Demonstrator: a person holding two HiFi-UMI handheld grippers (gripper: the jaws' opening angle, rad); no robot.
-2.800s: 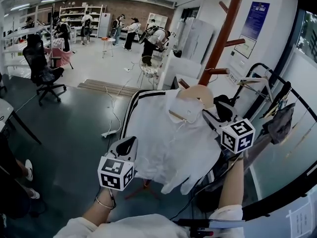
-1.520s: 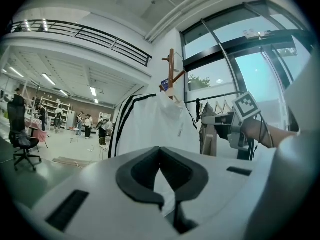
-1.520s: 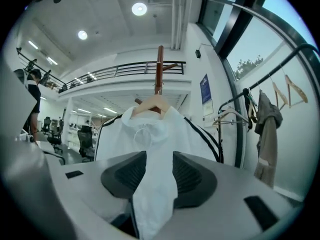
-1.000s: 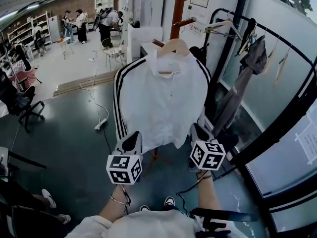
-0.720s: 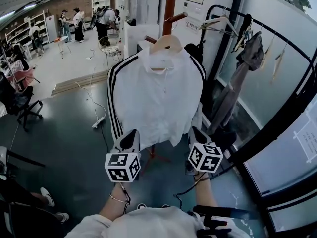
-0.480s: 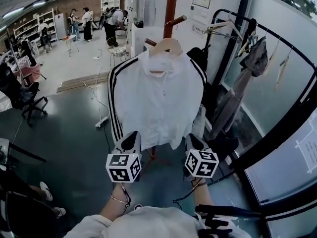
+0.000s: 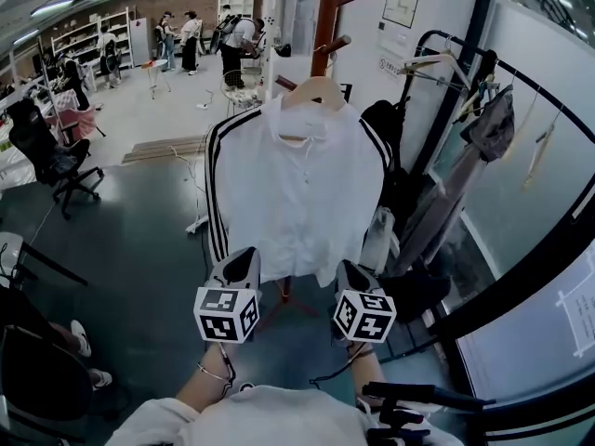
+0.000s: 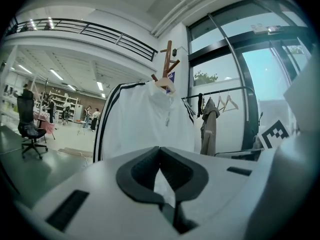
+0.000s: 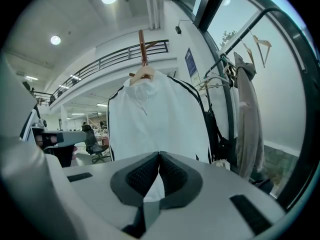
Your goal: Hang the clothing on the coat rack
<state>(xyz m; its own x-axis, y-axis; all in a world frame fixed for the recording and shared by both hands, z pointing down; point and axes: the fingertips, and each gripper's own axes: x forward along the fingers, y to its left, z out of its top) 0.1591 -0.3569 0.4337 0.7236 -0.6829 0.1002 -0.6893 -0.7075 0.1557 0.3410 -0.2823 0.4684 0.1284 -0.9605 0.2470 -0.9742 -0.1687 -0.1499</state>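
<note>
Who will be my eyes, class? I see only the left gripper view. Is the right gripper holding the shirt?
Observer: No. The right gripper is shut and empty; the shirt hangs ahead, apart from it.
Operator: What is below the hem?
Observer: The rack base, its red legs spread just under the shirt.
Operator: Anything else on the floor near it?
Observer: A white power strip with its cable, left of the shirt.
</note>
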